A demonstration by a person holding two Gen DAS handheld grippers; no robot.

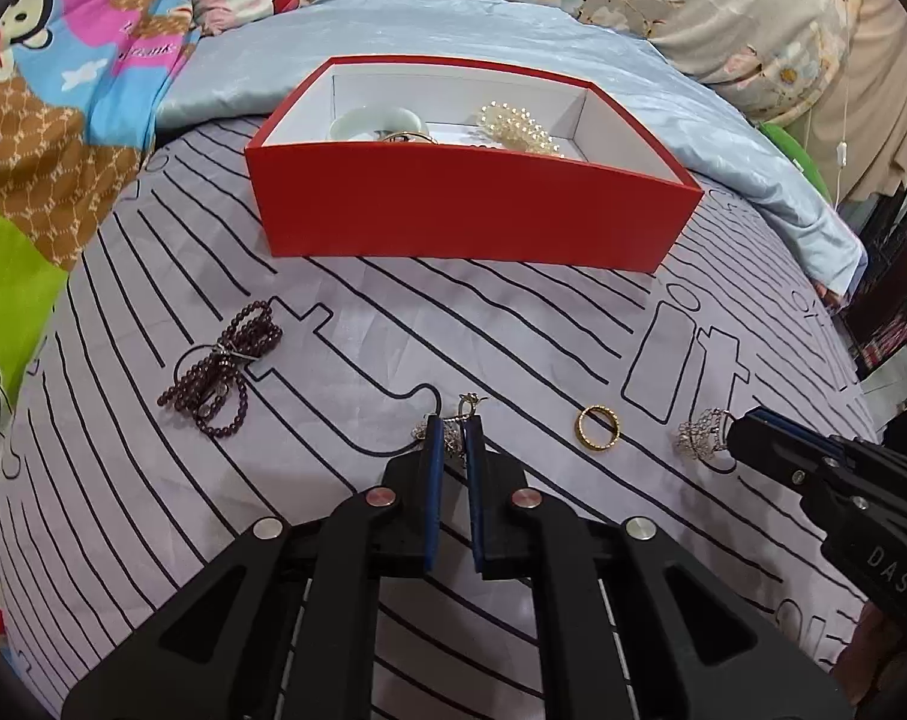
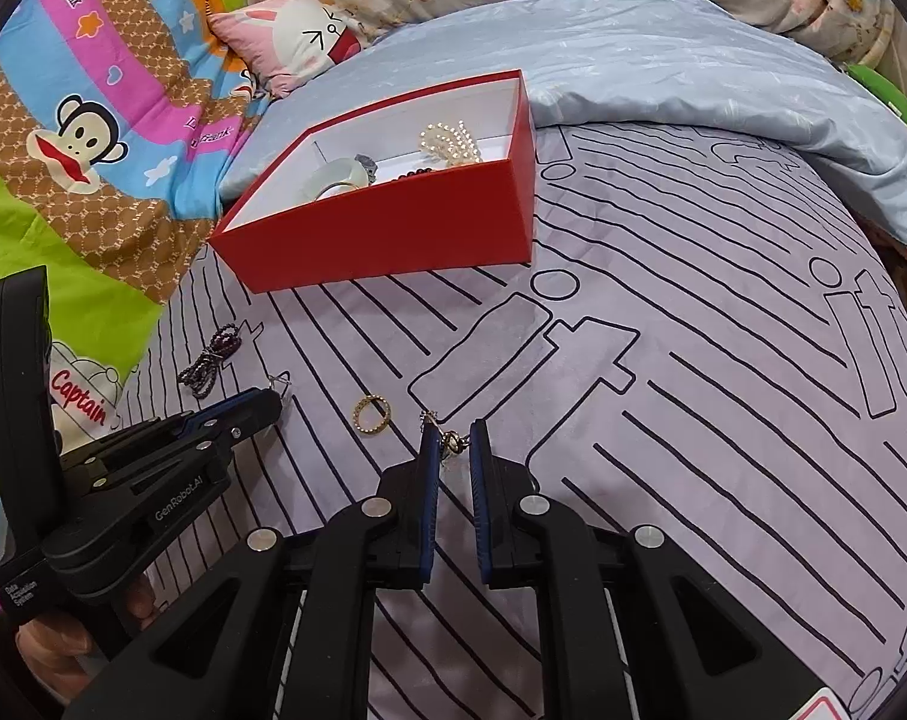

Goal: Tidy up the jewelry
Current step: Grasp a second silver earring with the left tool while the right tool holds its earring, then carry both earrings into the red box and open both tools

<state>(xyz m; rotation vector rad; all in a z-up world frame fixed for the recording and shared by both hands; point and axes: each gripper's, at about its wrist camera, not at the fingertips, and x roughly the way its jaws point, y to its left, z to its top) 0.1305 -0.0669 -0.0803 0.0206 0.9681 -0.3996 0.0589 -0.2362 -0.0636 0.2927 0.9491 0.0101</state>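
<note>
Lying between each gripper's slightly parted fingers (image 1: 434, 450), one silver ring (image 1: 453, 435), ungripped.

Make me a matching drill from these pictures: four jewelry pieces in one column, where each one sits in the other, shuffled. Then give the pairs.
Column one:
1. pearl strand
2. purple bead bracelet
3. gold ring
4. crown ring

Column two:
A. on the sheet between the two grippers
B. at the right gripper tips
C. inside the red box
D. on the sheet left of the left gripper

Pairs: 1-C, 2-D, 3-A, 4-B
</note>
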